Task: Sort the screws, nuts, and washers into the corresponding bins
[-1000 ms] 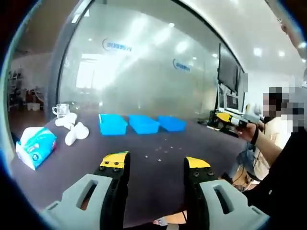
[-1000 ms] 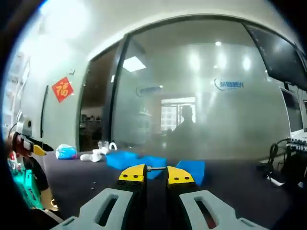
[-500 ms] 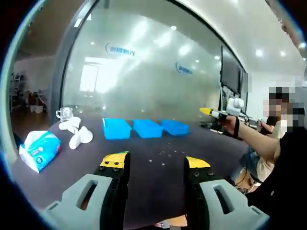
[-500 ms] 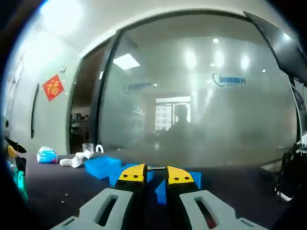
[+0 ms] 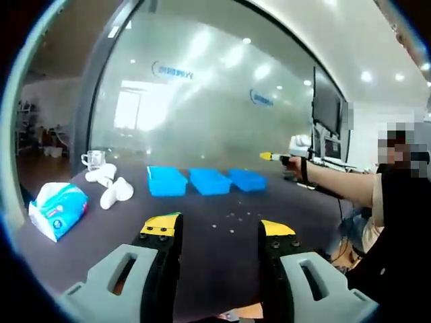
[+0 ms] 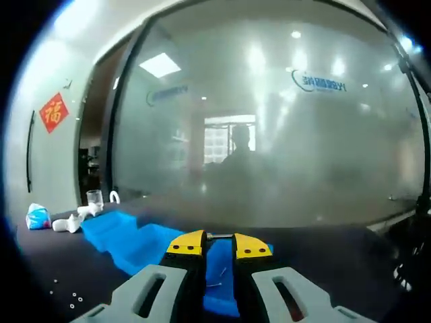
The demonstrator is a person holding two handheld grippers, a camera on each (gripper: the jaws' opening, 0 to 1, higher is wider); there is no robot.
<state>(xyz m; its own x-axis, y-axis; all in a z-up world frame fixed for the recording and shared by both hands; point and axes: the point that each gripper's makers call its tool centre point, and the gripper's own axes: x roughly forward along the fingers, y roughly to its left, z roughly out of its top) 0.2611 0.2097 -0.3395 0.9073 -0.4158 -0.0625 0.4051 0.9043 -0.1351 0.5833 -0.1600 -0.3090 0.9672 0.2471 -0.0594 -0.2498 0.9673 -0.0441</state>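
Frosted glass behind the dark counter (image 5: 222, 262): right gripper (image 6: 219, 241), jaws clamped on a screw (image 6: 218, 236), hovers above the nearest of three blue bins (image 6: 222, 282), so release looks next; left gripper (image 5: 219, 232) idles, jaws apart, short of loose hardware (image 5: 232, 217).

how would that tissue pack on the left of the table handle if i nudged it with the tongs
The tissue pack looks like a soft plastic wrap, so it would probably dent rather than resist. It seems light for its bulk and would likely slide on the smooth dark table. It lies low and tilted, so tipping seems unlikely.
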